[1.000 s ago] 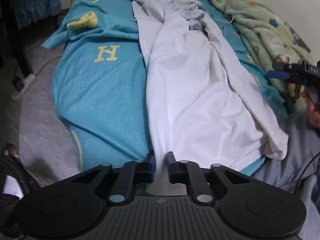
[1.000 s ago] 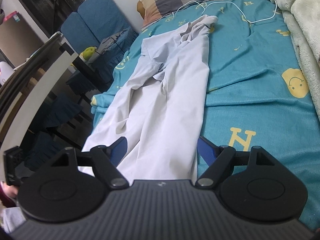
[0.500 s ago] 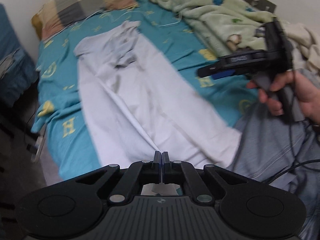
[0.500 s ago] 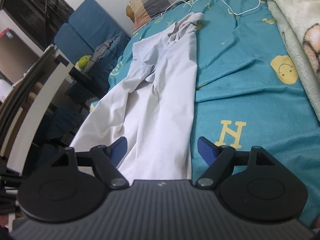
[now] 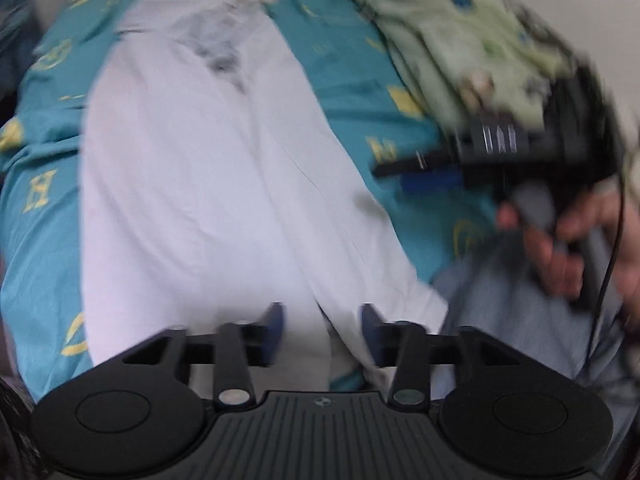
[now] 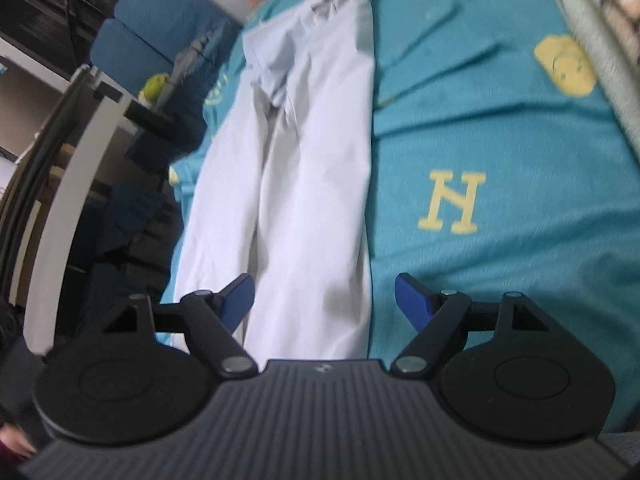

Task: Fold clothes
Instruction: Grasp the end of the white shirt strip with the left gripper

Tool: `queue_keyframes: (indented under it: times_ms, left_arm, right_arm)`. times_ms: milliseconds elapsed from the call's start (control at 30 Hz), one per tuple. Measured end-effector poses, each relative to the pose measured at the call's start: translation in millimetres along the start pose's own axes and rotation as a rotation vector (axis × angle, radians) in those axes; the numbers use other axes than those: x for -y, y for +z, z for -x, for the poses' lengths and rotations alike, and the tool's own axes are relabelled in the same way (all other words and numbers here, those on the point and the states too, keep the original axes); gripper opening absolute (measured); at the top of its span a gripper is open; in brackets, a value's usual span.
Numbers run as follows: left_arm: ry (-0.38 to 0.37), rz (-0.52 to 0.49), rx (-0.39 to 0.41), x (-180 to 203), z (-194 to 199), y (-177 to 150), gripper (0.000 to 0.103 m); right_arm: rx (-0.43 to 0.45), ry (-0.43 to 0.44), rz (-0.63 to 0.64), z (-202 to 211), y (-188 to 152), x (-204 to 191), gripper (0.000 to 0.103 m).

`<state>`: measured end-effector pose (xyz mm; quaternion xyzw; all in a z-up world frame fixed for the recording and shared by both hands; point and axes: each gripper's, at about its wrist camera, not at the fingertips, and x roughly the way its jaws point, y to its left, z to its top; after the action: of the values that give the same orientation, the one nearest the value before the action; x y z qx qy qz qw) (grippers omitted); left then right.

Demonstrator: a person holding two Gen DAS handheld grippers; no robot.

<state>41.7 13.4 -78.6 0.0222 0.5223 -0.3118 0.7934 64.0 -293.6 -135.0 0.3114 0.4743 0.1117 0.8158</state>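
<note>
Pale grey-white trousers point(image 5: 208, 184) lie lengthwise on a teal bed sheet point(image 5: 40, 240); they also show in the right wrist view point(image 6: 316, 184). My left gripper point(image 5: 322, 324) is open over the near leg ends, with nothing between its blue pads. My right gripper point(image 6: 324, 296) is open and empty above the near end of the right trouser leg. It also shows in the left wrist view point(image 5: 420, 172), held in a hand at the right. The left wrist view is blurred.
A green patterned blanket point(image 5: 460, 40) lies along the right of the bed. A blue chair point(image 6: 160, 44) and a white desk frame point(image 6: 68, 200) stand left of the bed. The person's grey-clad knee point(image 5: 520, 312) is at the near right.
My left gripper was shut on the trouser leg end half a second ago; now it is open and the cloth lies on the bed. My right gripper has moved lower and closer to the trousers.
</note>
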Motion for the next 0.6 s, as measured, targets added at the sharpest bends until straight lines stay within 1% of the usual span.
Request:
queue_keyframes:
  times_ms: [33, 67, 100, 133, 167, 200, 333, 433, 533, 600]
  left_arm:
    - [-0.006, 0.063, 0.036, -12.1, 6.4, 1.4, 0.063]
    - [0.008, 0.139, 0.070, -26.9, 10.7, 1.7, 0.074]
    - [0.033, 0.198, 0.092, -40.1, 12.1, 1.5, 0.080]
    - [0.059, 0.252, 0.108, -53.1, 12.8, 2.1, 0.080]
    - [0.086, 0.279, 0.102, -63.4, 10.4, 5.0, 0.080]
    - [0.107, 0.279, 0.081, -67.1, 4.8, 7.1, 0.081]
    - [0.185, 0.274, -0.008, -80.9, -17.8, 14.4, 0.082]
    - [0.145, 0.232, -0.108, -73.1, -36.0, 10.7, 0.084]
    - [0.068, 0.181, -0.156, -62.6, -42.6, 6.2, 0.083]
    - [0.053, 0.153, -0.184, -57.1, -47.5, 4.5, 0.080]
  right_arm:
    - [-0.016, -0.006, -0.007, -3.2, -0.6, 0.8, 0.079]
    - [-0.031, -0.015, -0.010, -6.2, -1.1, 1.2, 0.079]
    - [-0.044, -0.027, -0.011, -8.3, -1.7, 1.1, 0.079]
    - [-0.055, -0.031, -0.011, -9.8, -3.2, 0.9, 0.079]
    - [-0.067, -0.035, -0.011, -11.2, -4.6, 0.7, 0.079]
    - [-0.083, -0.029, -0.013, -12.7, -6.2, 0.2, 0.079]
    - [-0.159, -0.001, -0.038, -16.0, -17.1, -1.1, 0.079]
    - [-0.212, 0.000, -0.056, -16.4, -27.7, -4.3, 0.079]
    - [-0.249, -0.011, -0.052, -15.1, -42.3, -12.3, 0.079]
    - [-0.285, -0.018, -0.005, -17.5, -54.9, -22.5, 0.079]
